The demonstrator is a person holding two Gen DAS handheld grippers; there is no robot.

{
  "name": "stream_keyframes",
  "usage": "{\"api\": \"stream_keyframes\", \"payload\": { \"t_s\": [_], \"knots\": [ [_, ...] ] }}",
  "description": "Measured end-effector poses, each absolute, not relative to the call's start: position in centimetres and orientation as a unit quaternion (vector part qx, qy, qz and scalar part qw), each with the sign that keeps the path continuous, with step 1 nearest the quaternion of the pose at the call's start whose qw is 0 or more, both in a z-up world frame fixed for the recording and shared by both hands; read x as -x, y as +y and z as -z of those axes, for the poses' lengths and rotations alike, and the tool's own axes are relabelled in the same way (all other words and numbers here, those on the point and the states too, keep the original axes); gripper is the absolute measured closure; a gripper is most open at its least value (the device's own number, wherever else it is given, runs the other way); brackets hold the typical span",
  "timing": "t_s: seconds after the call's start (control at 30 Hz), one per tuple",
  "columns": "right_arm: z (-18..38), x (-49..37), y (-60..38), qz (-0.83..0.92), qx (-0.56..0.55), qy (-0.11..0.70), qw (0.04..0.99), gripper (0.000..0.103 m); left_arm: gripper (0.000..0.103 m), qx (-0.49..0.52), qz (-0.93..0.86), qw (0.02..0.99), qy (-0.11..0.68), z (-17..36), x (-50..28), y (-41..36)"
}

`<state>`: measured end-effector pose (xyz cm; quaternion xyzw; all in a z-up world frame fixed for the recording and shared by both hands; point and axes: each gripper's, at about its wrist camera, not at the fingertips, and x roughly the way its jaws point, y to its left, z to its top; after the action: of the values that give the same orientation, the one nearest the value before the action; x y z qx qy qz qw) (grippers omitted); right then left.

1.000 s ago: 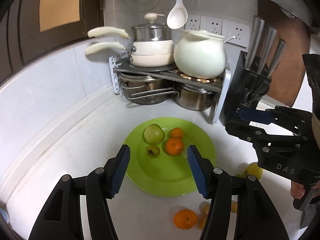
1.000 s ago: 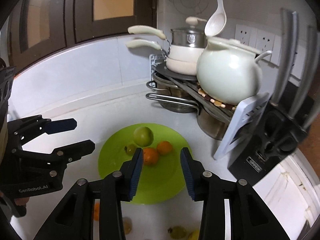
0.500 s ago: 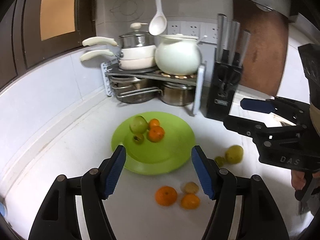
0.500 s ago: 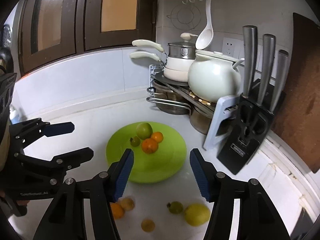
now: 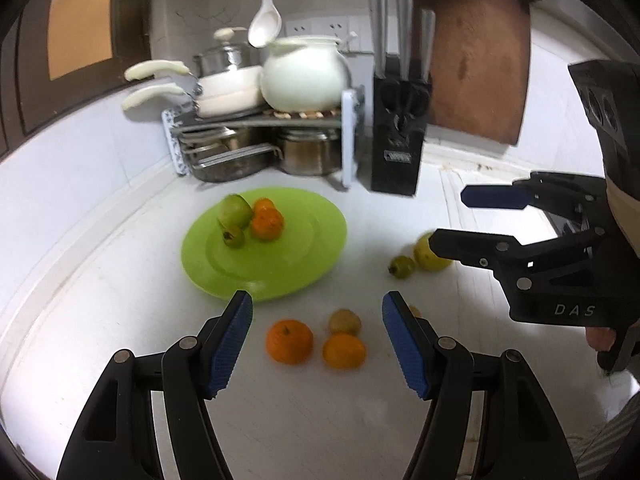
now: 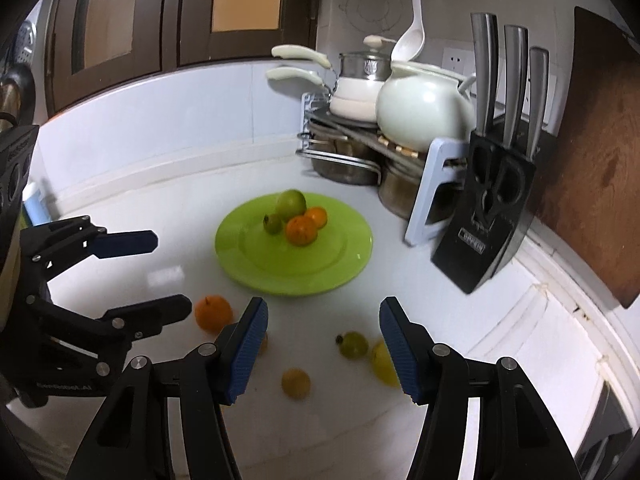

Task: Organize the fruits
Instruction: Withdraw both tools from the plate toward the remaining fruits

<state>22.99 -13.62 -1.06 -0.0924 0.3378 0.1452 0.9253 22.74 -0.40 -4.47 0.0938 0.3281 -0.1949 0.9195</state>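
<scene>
A green plate (image 5: 304, 248) (image 6: 344, 256) on the white counter holds a green apple (image 5: 234, 210), two oranges (image 5: 267, 222) and a small green fruit (image 5: 233, 237). Loose on the counter lie two oranges (image 5: 290, 340) (image 5: 344, 350), a small brownish fruit (image 5: 345, 321), a small green fruit (image 5: 401, 266) (image 6: 353, 344) and a yellow lemon (image 5: 430, 256) (image 6: 382, 362). My left gripper (image 5: 316, 340) is open and empty, above the loose oranges. My right gripper (image 6: 322, 346) is open and empty, above the small green fruit and lemon.
A pot rack (image 5: 264, 136) with pans and a white pot stands at the back. A black knife block (image 5: 398, 148) stands beside it, with a wooden cutting board (image 5: 476, 64) against the wall. A ladle (image 5: 264, 28) hangs above.
Both grippers have pulled back and up from the plate, so the loose fruits in front of it have come into view. The right gripper's jaws have opened wider.
</scene>
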Motion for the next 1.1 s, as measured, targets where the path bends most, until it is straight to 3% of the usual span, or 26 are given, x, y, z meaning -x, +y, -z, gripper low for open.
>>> {"api": "stream_keyframes", "payload": {
  "t_s": [0.67,1.1],
  "knots": [
    [6.6,-22.1,-13.5,-0.177,0.074,0.396,0.898,0.044,0.053,-0.131,0.218,0.894,0.368,9.0,-22.9,-2.4],
    [8.7,-23.7,-13.5,-0.188,0.054,0.431,0.881,0.057,0.056,-0.135,0.221,0.886,0.385,10.3,-24.4,-3.1]
  ]
}}
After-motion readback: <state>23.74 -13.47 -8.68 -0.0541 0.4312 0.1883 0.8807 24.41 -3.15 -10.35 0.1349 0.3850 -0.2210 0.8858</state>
